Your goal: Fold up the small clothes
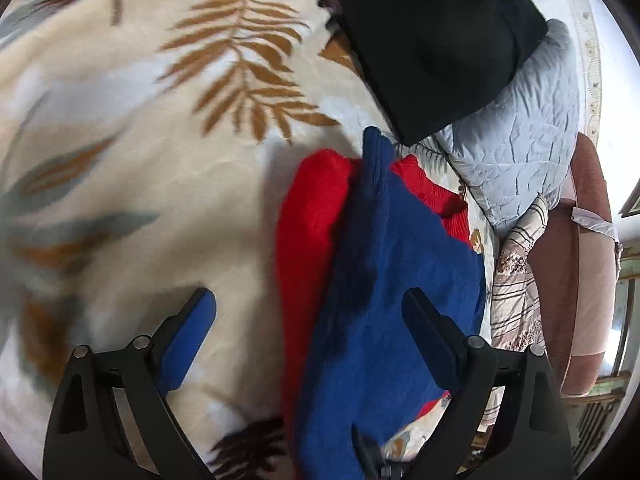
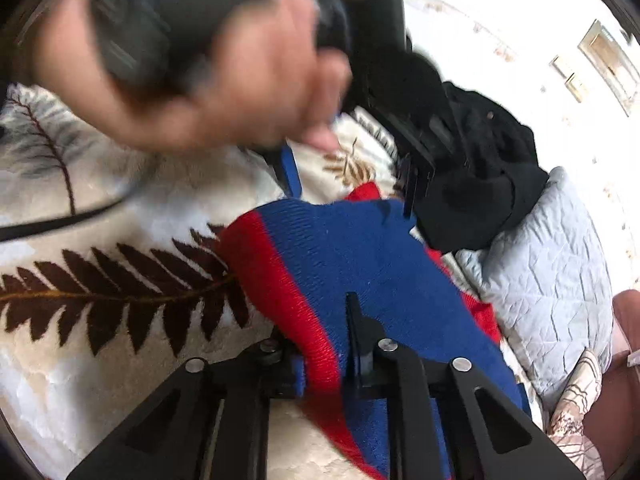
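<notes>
A small red and blue knit garment (image 1: 372,264) lies bunched on a cream blanket with leaf prints (image 1: 160,152). My left gripper (image 1: 308,304) is open, its jaws wide apart just above the garment's near part, one blue pad (image 1: 188,340) over the blanket. In the right wrist view my right gripper (image 2: 324,340) is shut on the garment's red and blue edge (image 2: 320,264) and holds it lifted a little. The hand holding the left gripper (image 2: 224,68) fills the top of that view, blurred.
A black garment (image 1: 436,40) lies at the far side, partly on a pale blue quilted pillow (image 1: 524,148). A striped patterned cloth (image 1: 516,280) and a pink chair (image 1: 576,264) stand at the bed's right edge. A black cable (image 2: 60,220) crosses the blanket.
</notes>
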Motion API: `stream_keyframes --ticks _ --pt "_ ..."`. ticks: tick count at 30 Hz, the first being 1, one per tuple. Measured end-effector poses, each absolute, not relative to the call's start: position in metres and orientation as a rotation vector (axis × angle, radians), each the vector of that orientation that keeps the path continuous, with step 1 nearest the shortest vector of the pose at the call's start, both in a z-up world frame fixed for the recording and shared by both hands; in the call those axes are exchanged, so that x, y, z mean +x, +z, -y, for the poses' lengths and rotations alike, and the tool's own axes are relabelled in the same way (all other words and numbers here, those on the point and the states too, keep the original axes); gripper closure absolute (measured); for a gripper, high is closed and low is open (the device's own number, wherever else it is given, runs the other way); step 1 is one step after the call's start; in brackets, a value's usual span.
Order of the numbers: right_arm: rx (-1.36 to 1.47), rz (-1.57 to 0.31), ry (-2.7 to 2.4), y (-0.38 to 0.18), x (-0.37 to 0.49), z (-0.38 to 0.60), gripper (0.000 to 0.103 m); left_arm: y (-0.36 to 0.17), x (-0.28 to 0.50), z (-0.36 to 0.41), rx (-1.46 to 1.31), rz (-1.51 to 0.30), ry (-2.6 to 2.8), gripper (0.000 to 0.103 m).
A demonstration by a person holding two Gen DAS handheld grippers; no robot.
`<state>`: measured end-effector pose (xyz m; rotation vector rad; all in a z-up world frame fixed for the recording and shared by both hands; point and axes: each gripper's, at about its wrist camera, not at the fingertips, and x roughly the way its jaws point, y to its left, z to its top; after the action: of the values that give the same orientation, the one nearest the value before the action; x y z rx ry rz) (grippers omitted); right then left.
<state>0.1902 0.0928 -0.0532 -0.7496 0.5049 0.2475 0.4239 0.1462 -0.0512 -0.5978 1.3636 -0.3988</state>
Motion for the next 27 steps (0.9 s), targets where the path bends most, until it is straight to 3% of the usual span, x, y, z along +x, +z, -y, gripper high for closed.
stream_keyframes --ticks 6,9,10,11,12,13,14,27 --pt "-0.670 -0.494 0.289 -0.044 0.191 -0.082 0.090 -0.052 0.449 -0.115 -0.524 -1.375 -0.426 0.002" --pt "-0.638 -0.492 0.305 -0.039 0.194 -0.075 0.090 -0.046 0.452 -0.095 -0.408 -1.364 -0.429 0.006" --pt "-0.625 -0.492 0.311 -0.038 0.194 -0.073 0.090 -0.046 0.453 -0.092 -0.402 -1.361 -0.433 0.019" --pt "-0.617 -0.491 0.314 -0.037 0.193 -0.072 0.091 -0.045 0.454 -0.088 -0.408 -1.366 -0.444 0.039" --pt "-0.610 -0.489 0.315 -0.036 0.192 -0.071 0.091 -0.046 0.455 -0.087 -0.412 -1.372 -0.445 0.048" --pt "-0.600 -0.485 0.318 -0.035 0.192 -0.069 0.091 -0.047 0.455 -0.086 -0.409 -1.378 -0.438 0.070" --pt "-0.589 -0.481 0.319 -0.033 0.191 -0.067 0.091 -0.047 0.455 -0.085 -0.401 -1.384 -0.431 0.079" --pt "-0.411 -0.437 0.268 0.004 0.166 -0.019 0.093 0.006 0.431 -0.071 -0.459 -1.277 -0.399 0.082"
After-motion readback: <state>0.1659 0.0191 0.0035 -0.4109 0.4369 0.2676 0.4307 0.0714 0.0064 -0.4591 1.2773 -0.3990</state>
